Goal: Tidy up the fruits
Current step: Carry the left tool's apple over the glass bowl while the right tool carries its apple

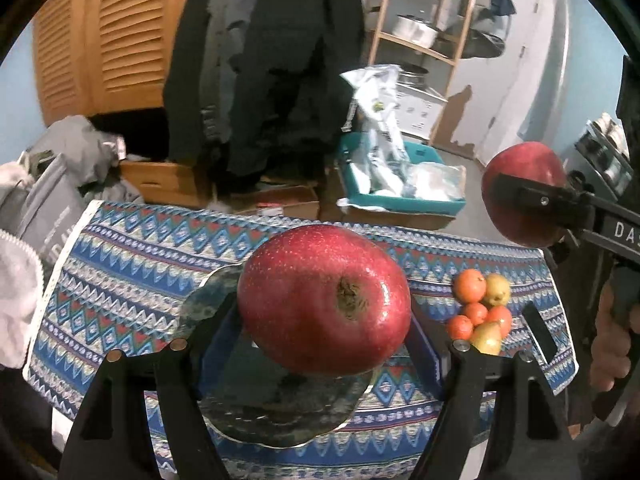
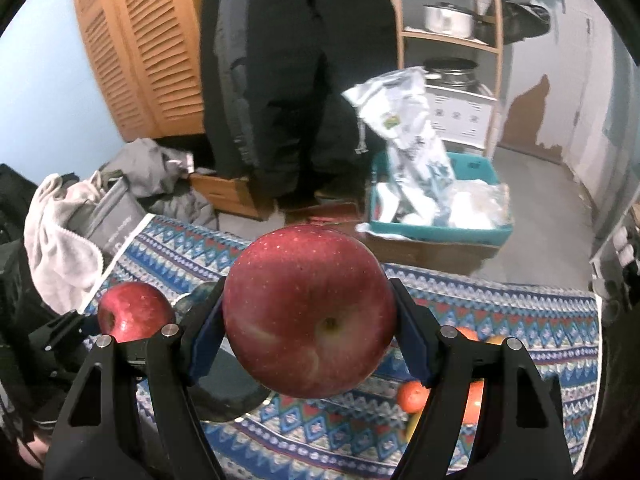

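Observation:
My left gripper (image 1: 324,316) is shut on a red apple (image 1: 324,300) and holds it above a dark round plate (image 1: 280,404) on the patterned cloth (image 1: 120,260). My right gripper (image 2: 308,328) is shut on a second red apple (image 2: 308,312) above the cloth (image 2: 500,304). Each view shows the other gripper's apple: the right one at the upper right in the left wrist view (image 1: 524,192), the left one at the left in the right wrist view (image 2: 134,316). A pile of oranges and pears (image 1: 482,312) lies on the cloth to the right of the plate.
A teal crate (image 1: 404,184) with plastic bags stands on cardboard boxes behind the table. Dark coats (image 1: 264,68) hang behind it beside louvered wooden doors (image 1: 108,32). Grey bags and towels (image 1: 52,192) lie at the left. A wooden shelf with pots (image 1: 420,28) stands at the back right.

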A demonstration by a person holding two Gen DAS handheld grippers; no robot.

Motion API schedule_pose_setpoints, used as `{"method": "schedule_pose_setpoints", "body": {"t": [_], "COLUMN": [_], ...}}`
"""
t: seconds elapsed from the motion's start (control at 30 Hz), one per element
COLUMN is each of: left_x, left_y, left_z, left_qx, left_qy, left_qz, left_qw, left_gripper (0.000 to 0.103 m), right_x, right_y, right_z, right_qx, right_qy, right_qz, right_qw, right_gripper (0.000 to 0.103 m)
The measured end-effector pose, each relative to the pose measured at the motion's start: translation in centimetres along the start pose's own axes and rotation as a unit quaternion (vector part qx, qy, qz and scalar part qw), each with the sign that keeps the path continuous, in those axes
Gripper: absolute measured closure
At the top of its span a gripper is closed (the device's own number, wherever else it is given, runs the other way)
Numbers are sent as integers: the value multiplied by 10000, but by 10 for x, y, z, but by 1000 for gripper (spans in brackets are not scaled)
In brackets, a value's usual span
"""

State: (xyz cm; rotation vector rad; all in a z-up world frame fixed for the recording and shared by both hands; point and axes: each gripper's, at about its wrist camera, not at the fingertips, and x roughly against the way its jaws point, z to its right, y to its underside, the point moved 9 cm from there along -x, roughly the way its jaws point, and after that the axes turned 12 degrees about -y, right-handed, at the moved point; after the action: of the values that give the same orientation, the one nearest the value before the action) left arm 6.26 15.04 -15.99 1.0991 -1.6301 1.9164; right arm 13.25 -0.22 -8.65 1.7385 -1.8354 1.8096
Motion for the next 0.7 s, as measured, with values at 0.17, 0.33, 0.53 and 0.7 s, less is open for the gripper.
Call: {"method": "schedule_pose_setpoints", "body": {"t": [0.17,0.33,0.53,0.7], "left_x": [-14,-31,-56,-81], "left_y": [9,22,39,58], "left_z": [-24,-40,-52,-59], "left_qx": [128,169,286,377], "left_qy": [-160,-323,-370,-417], "left_qz": [-148,-382,-714,-1077], "left_qw": [9997,9986,9964,9926], "left_gripper": [25,25,25,25], "right_x": [-22,-47,-78,-101], "right_y": [-1,2,15,31], "right_z": [-18,-30,-34,-34], "right_qx": [40,68,-27,-20], "right_qy": [-186,-291,-397,-436], "right_qz": [-150,-343,-660,-924], "right_qw": [9997,9990,9970,9948], "right_gripper": [28,28,28,28]}}
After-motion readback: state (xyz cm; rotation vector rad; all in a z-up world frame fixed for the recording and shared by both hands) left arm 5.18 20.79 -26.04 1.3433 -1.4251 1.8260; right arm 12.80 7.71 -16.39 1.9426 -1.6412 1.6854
